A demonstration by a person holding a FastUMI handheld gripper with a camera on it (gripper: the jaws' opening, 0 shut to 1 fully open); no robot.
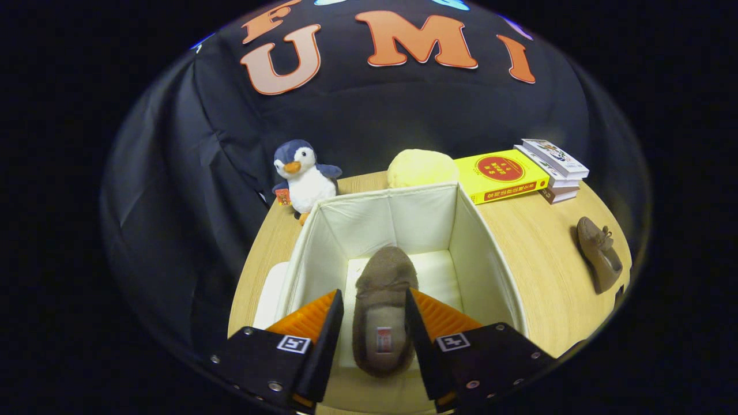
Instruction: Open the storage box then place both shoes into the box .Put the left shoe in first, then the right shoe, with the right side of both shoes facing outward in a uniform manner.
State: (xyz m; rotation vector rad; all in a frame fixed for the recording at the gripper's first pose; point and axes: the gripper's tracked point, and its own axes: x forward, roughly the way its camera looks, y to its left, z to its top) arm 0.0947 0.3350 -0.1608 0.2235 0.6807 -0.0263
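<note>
Claw (375,314) grips the brown loafer (383,305) by its sides, toe down inside the open storage box (478,242). Risk: a tilted release leaves the wrong side outward. Fabric walls crowd both fingers; the second shoe (599,253) waits well apart on the tabletop (536,265).
</note>
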